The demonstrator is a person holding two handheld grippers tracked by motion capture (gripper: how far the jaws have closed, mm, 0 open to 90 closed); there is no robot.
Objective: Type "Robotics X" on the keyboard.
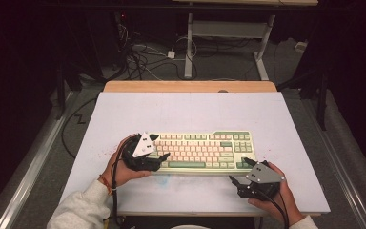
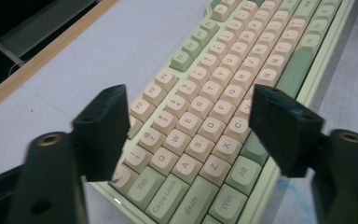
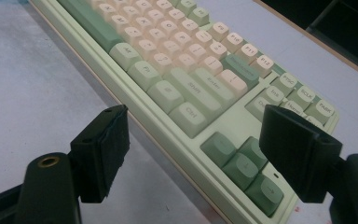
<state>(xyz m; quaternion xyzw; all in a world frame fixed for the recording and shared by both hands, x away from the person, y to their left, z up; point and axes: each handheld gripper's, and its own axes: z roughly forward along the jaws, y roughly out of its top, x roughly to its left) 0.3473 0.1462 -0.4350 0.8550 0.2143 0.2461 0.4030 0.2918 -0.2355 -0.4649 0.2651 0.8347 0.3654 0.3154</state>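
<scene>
1. Keyboard (image 1: 202, 150) lies flat on the pale table (image 1: 190, 109), lower middle of the high view, long side across the frame, pale green case with cream and green keys.
2. Left claw (image 1: 164, 157) sits over the keyboard's left end in the high view. Jaws stand wide apart, nothing between the pads. In the left gripper view the jaws frame the letter rows; the Tab and Caps Lock keys (image 2: 168, 198) are at lower middle, with the keyboard (image 2: 223, 112) running up toward the upper right.
3. Right claw (image 1: 238, 177) rests at lower right in the high view, just off the keyboard's near right corner. Jaws also wide apart, empty. In the right gripper view the arrow keys (image 3: 242, 163) lie between the jaws, and the keyboard (image 3: 177, 74) stretches to the upper left.
4. Handling, as a guess: stiff plastic body, moderate weight, will not flex. Smooth case could slip under hard pads. Keycaps may pop off or get pressed if squeezed.
5. Best hold is likely the short end edges of the case, one claw per end, pinching the rim rather than the keys.
</scene>
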